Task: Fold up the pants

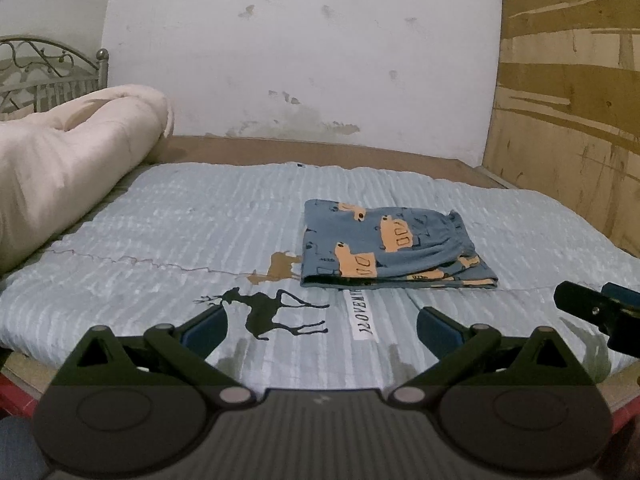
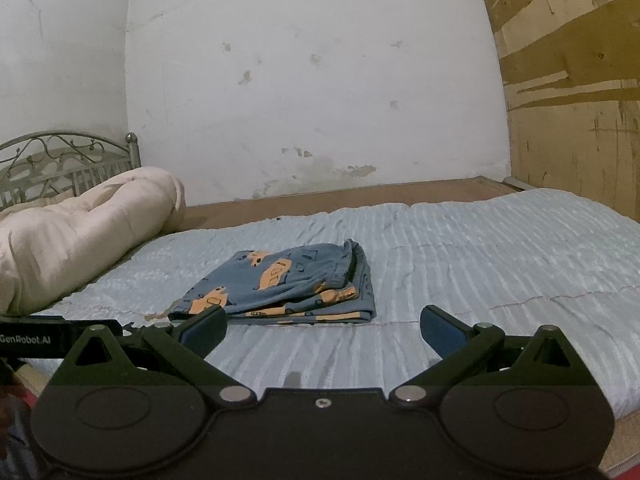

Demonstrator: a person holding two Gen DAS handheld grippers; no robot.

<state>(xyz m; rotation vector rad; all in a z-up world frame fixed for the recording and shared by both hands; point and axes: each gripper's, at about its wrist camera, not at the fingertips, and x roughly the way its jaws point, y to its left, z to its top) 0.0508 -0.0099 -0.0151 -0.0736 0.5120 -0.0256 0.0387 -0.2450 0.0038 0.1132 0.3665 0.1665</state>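
Basically done: light blue bedspread (image 1: 180,216) covers the bed, cream rolled duvet (image 1: 60,160) well left of the pants. Pants (image 1: 390,246) sit as a compact folded stack mid-bedspread, just right of the brown deer print (image 1: 282,266), waistband on top, layers roughly flush. Left gripper (image 1: 322,326) spread wide, empty, short of the near edge of the pants. Right gripper (image 2: 324,328) also wide, empty, just in front of the pants. My read: final fold complete; next move is only retreat, or a light edge tidy.
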